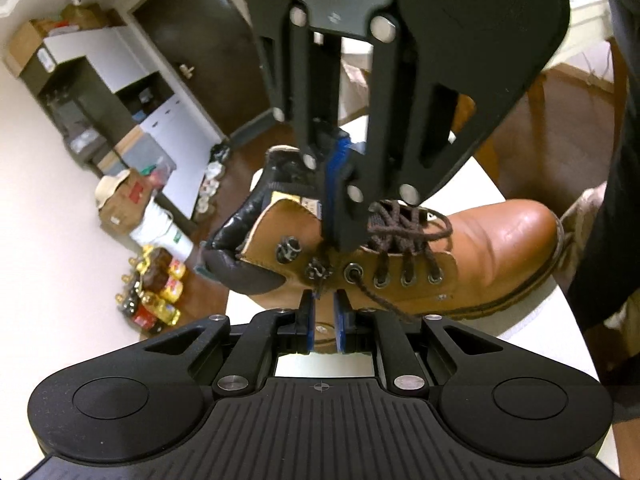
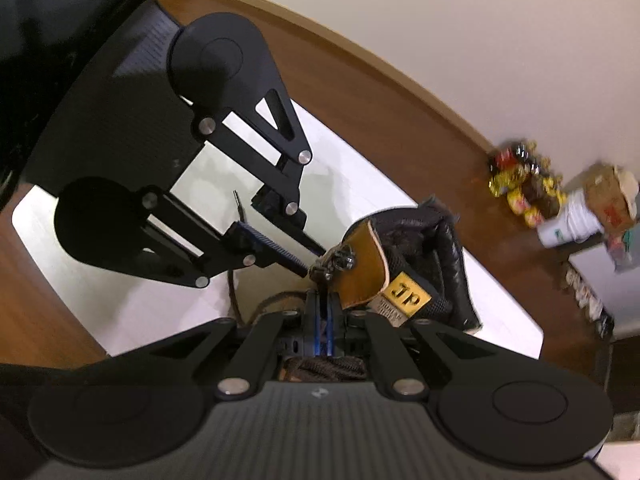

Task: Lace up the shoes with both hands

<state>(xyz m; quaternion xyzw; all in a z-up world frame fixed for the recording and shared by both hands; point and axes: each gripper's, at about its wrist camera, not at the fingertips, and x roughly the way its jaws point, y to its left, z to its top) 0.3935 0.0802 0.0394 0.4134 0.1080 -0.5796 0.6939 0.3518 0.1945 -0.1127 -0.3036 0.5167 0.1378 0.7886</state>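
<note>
Tan leather boot (image 1: pixel 420 264) lying on its side on a white table (image 1: pixel 560 320), toe toward the right of the left wrist view, dark collar toward the left. Brown lace (image 1: pixel 404 228) threaded through the lower eyelets, one loose end trailing down across the side of the boot. Beyond the table, brown wooden floor, a cluster of bottles (image 1: pixel 154 292) against the wall, a cardboard box (image 1: pixel 124 200), white cabinets (image 1: pixel 120 80) and a dark door (image 1: pixel 208 40). Dark sleeve (image 1: pixel 612 200) at the right edge.

Right gripper (image 1: pixel 340 236) reaching steeply down from above onto the tongue side of the boot, blocking much of the upper lacing; jaws pressed together, what they pinch hidden in both views. Left gripper (image 1: pixel 323 312) pointing slantwise down at the side of the boot just below a metal hook (image 1: pixel 318 270), blue pads parted with a narrow gap, a short bit of lace hanging into it, not clearly pinched. In the right wrist view, left gripper (image 2: pixel 310 266) coming in from the left, tips right at the hook (image 2: pixel 340 260) near the gold tongue label (image 2: pixel 406 300).
</note>
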